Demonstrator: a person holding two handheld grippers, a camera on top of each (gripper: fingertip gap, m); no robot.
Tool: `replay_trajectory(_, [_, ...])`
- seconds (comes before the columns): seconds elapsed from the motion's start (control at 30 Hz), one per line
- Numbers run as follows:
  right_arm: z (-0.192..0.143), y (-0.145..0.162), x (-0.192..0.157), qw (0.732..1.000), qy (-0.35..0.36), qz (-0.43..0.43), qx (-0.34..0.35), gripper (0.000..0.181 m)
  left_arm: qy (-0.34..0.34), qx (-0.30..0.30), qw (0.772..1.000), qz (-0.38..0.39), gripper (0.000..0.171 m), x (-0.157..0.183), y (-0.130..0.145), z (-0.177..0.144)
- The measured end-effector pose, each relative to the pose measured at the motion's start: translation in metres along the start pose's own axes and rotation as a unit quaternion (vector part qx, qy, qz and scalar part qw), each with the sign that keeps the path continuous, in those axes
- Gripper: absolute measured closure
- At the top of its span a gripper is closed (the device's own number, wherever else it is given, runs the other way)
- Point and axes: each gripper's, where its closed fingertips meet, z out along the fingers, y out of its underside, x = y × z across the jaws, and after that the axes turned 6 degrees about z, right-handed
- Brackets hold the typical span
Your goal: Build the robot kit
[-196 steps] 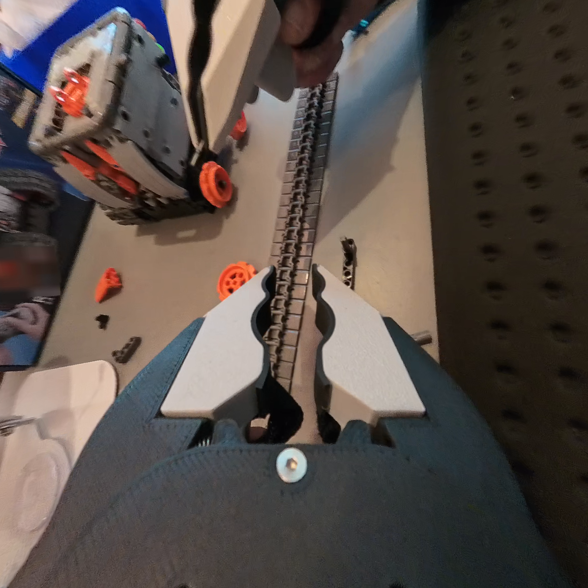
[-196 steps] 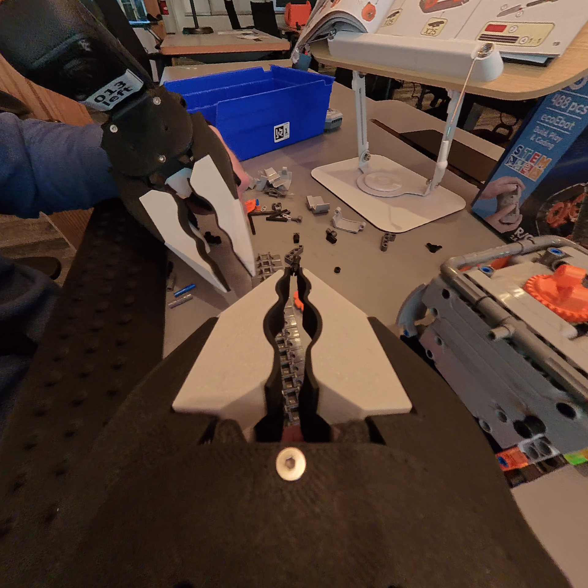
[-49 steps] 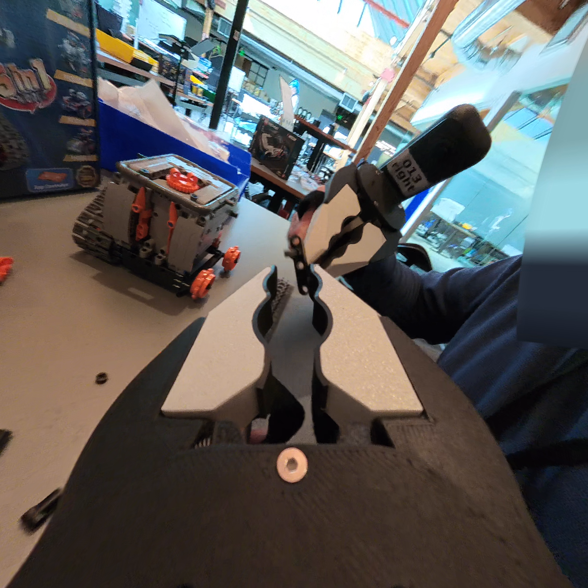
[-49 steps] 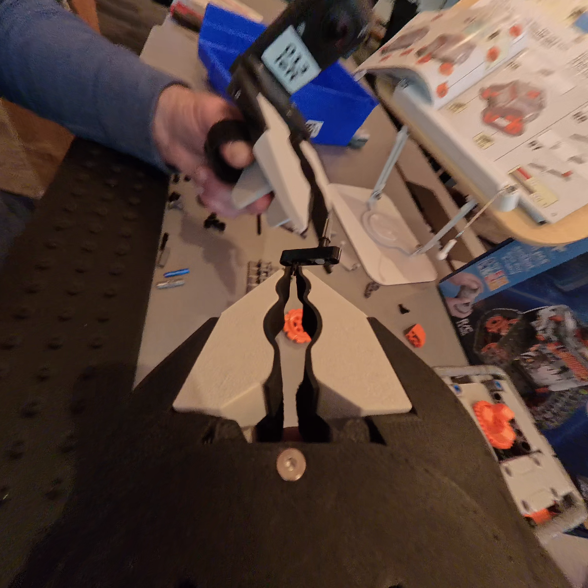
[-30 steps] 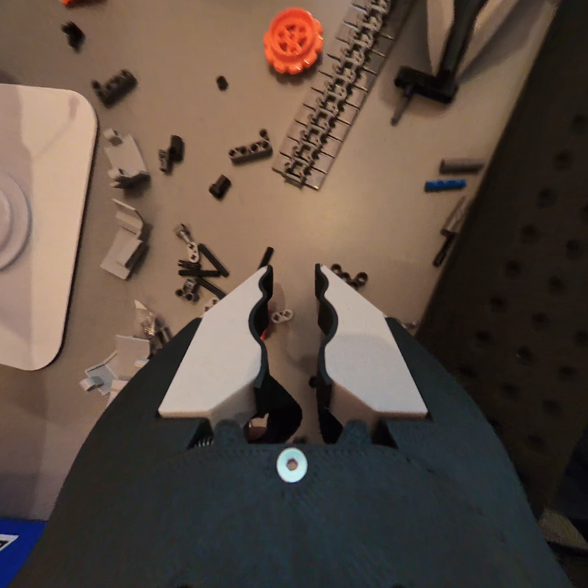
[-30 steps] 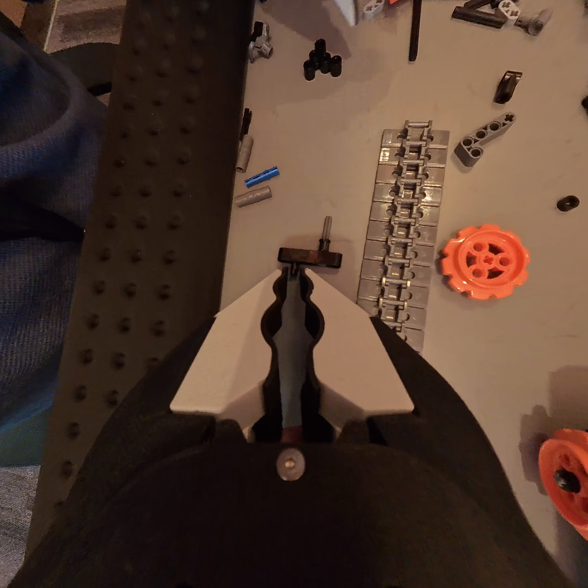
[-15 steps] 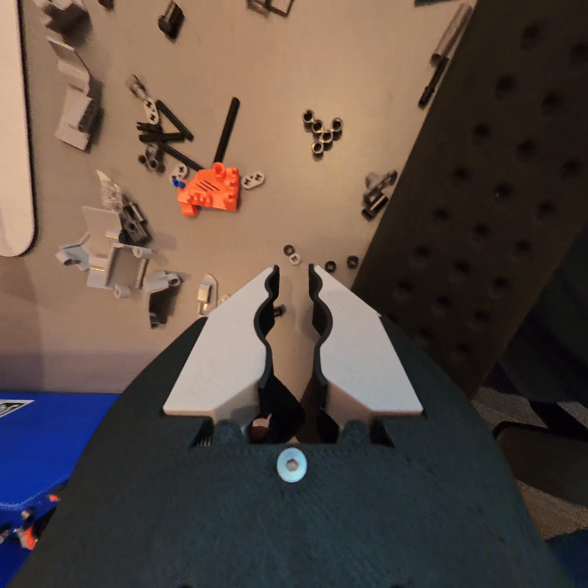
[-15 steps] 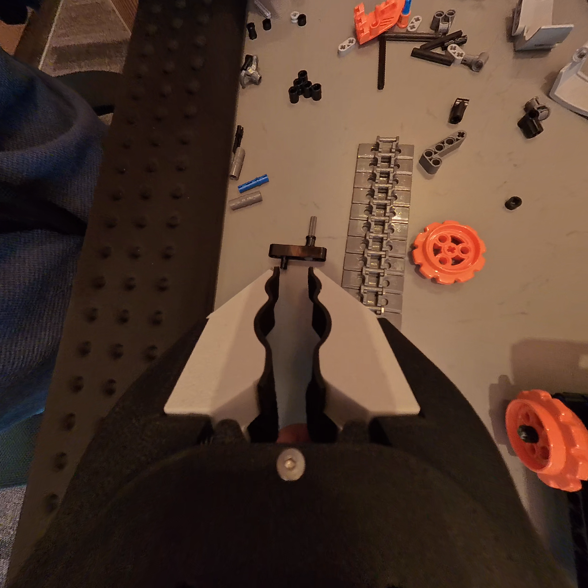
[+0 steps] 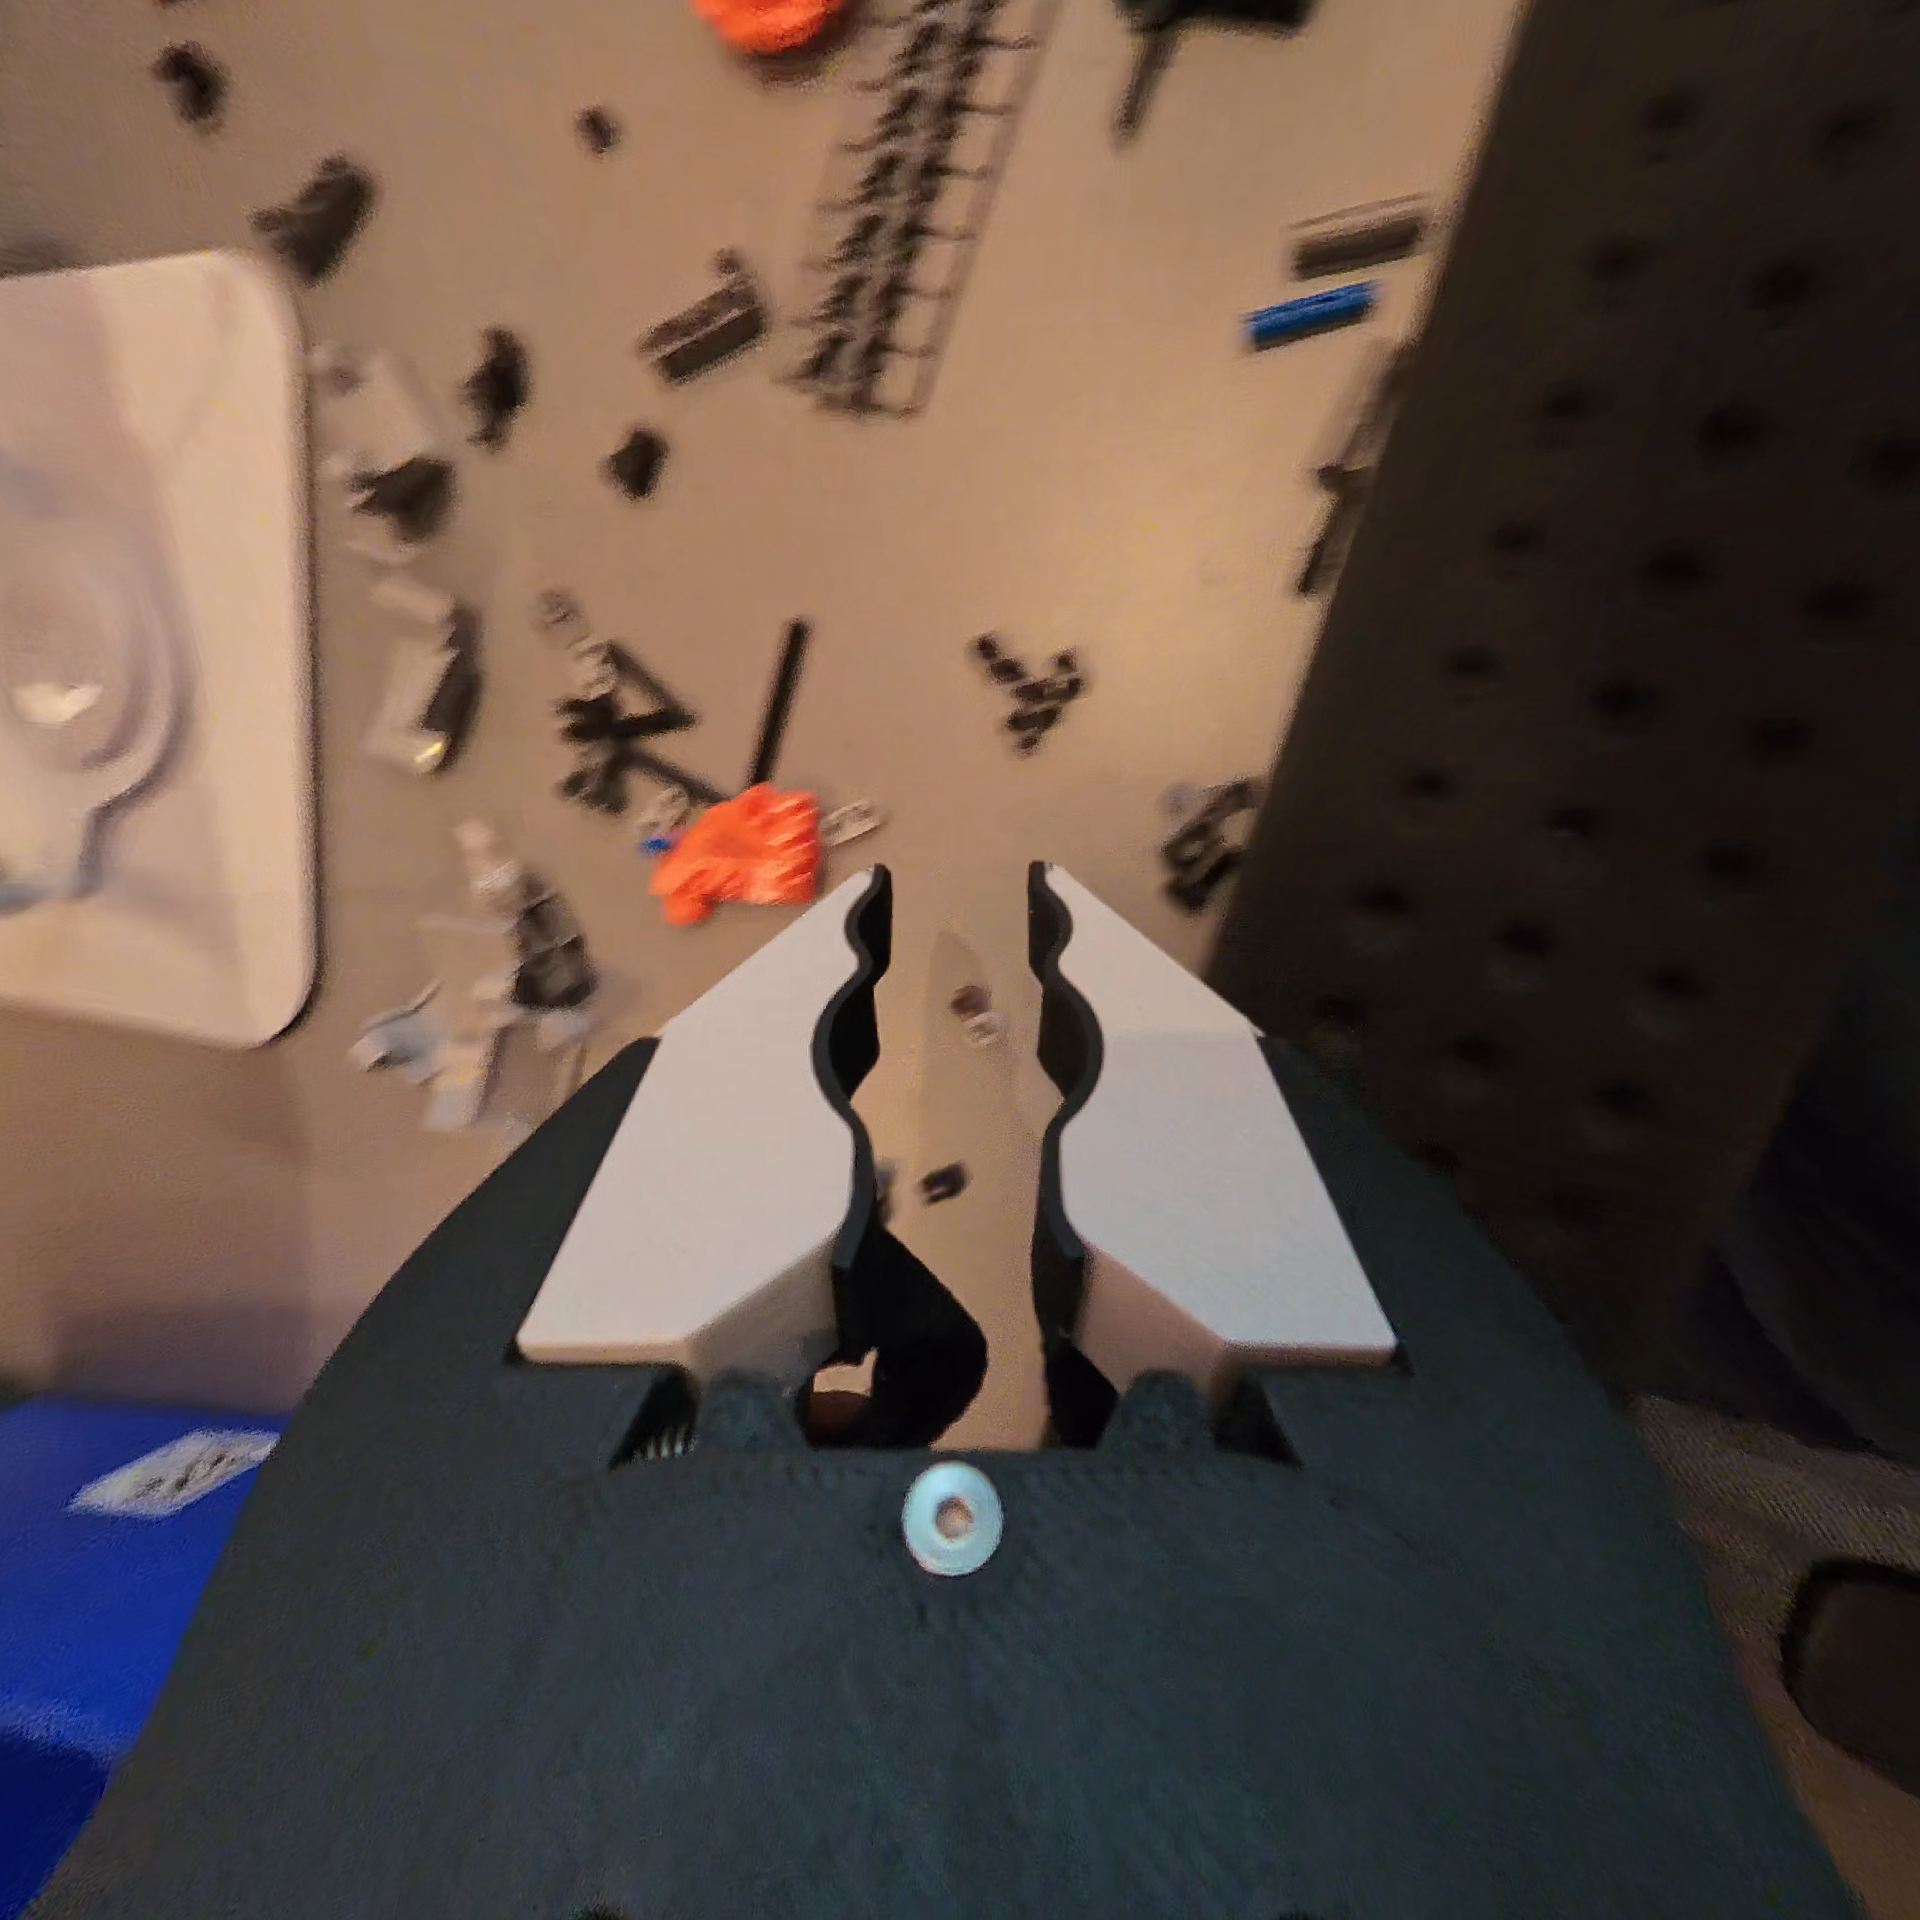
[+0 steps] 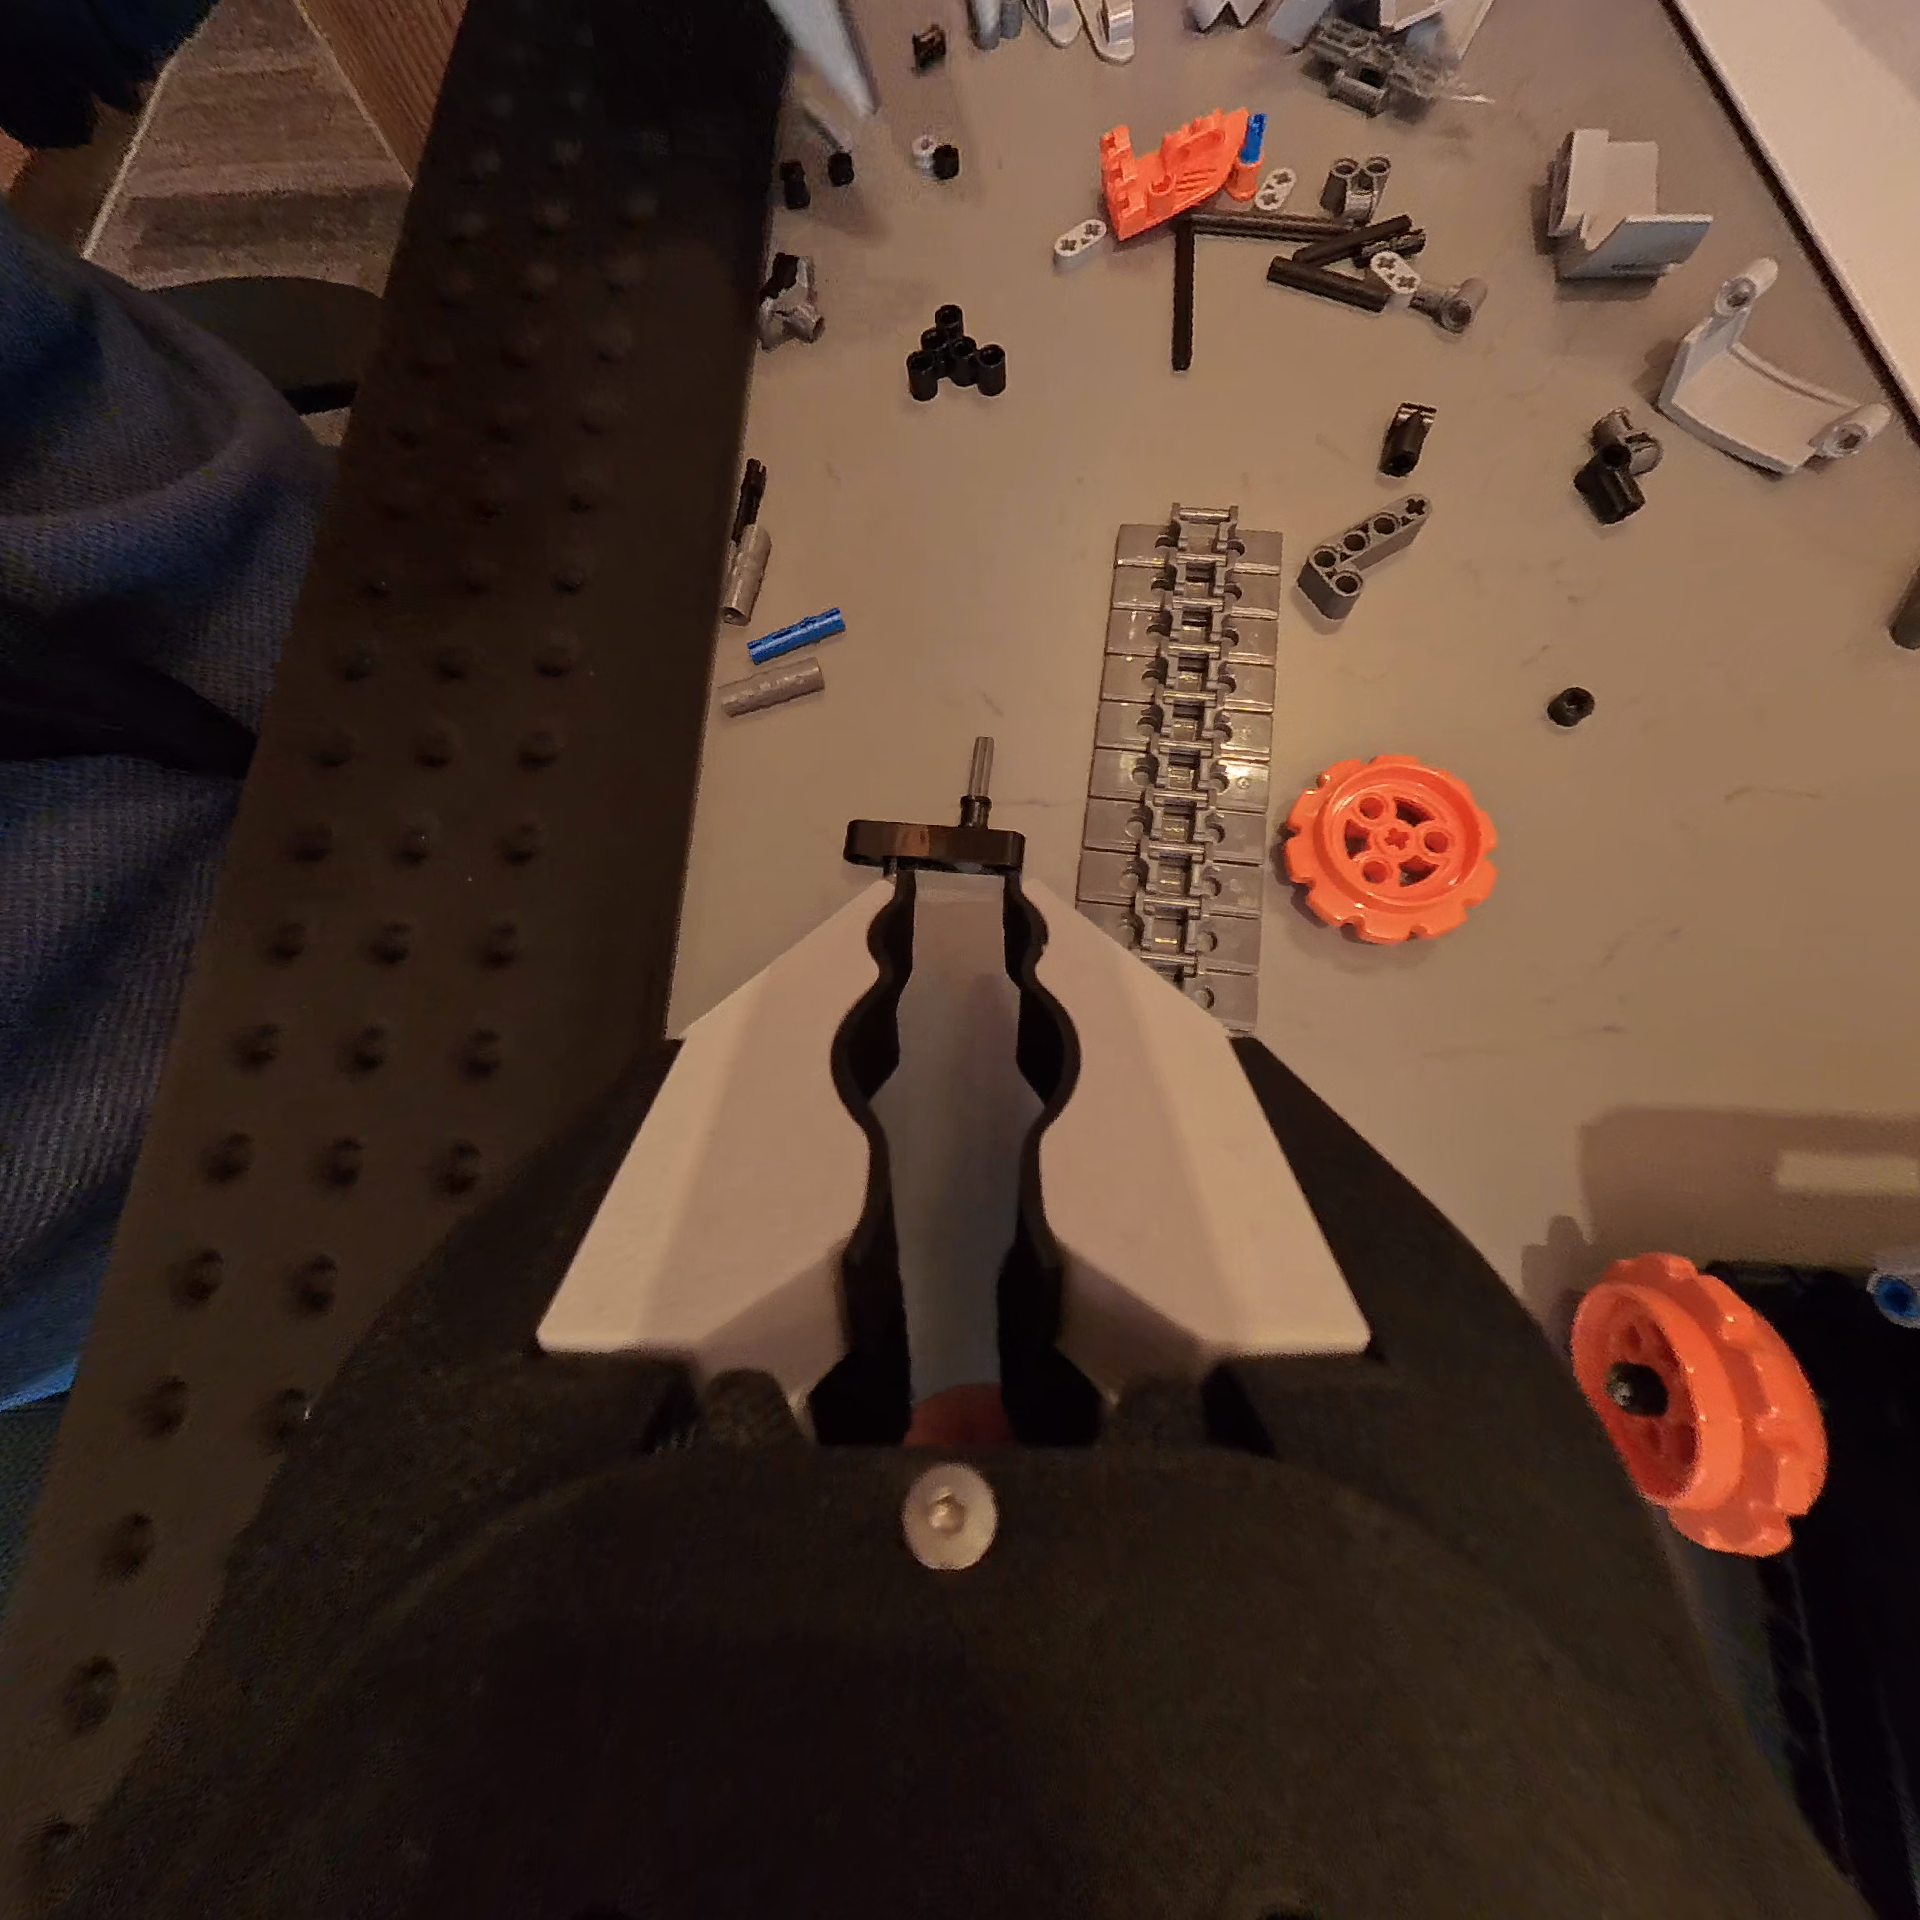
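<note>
My left claw hangs released and empty over loose parts, nearest an orange piece just off its left fingertip. My right claw is released too, its tips just beside a black lever with a grey pin lying on the tabletop near the studded mat; a grey track strip and orange sprocket lie rightward.

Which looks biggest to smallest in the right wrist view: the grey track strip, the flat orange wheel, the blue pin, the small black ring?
1. Grey track strip, by far the longest.
2. Flat orange wheel.
3. Blue pin.
4. Small black ring.
All four lie flat on the table at a similar distance, so the order seems safe.
</note>
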Motion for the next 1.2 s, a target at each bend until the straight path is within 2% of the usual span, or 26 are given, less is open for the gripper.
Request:
replay_trajectory(0.13, [-0.003,-0.002,0.003,1.000,0.005,0.001,0.010,0.167,-0.091,-0.057,0.993,-0.050,0.146,-0.051,0.038,-0.016])
replay_trajectory(0.27, [-0.002,0.000,0.005,1.000,0.009,-0.001,0.008,0.166,-0.100,-0.083,0.990,-0.056,0.147,-0.067,0.055,-0.020])
replay_trajectory(0.57, [-0.006,-0.001,0.011,1.000,0.020,0.000,0.017,0.166,-0.085,-0.067,0.994,-0.015,0.150,-0.081,0.034,-0.008])
replay_trajectory(0.77, [-0.007,-0.003,0.012,1.000,0.021,-0.003,0.023,0.166,-0.053,-0.037,0.998,0.022,0.149,-0.091,-0.002,0.031])
replay_trajectory(1.03, [-0.008,-0.003,0.012,0.999,0.022,-0.004,0.026,0.166,0.030,-0.071,0.996,0.036,0.147,-0.098,-0.004,0.066])
replay_trajectory(1.2, [-0.010,-0.003,0.012,0.999,0.022,-0.005,0.029,0.166,0.058,-0.065,0.996,0.024,0.149,-0.096,-0.004,0.076])
